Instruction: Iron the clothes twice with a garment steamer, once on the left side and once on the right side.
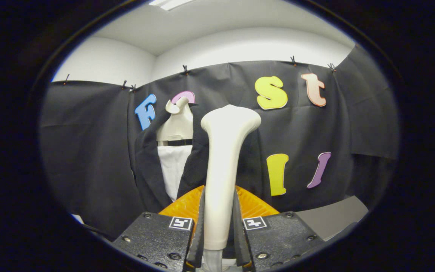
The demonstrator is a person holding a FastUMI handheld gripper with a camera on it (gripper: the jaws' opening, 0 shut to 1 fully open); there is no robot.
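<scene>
Against the black cloth wall (89, 151) we see one dark jacket (147, 166) on one white mannequin (176, 124). Our gripper (219, 230) clenches one white garment steamer (223, 158), both fingers pressing its handle, head upright just right of the mannequin.

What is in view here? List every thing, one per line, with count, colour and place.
garment steamer: one, cream white, upright between the fingers, its head rising in front of the jacket.
jacket: one, black, hanging on the mannequin beyond the fingers, open at the front.
shirt: one, white, under the jacket at the opening.
mannequin: one, off-white neck and collar form, above the shirt.
orange ridged piece: one, orange, just ahead of the fingers, behind the steamer handle.
black cloth wall: one, black, behind everything.
grey panel: one, grey, low, beside the gripper.
gripper: one, both fingers pressed on the steamer's handle.
</scene>
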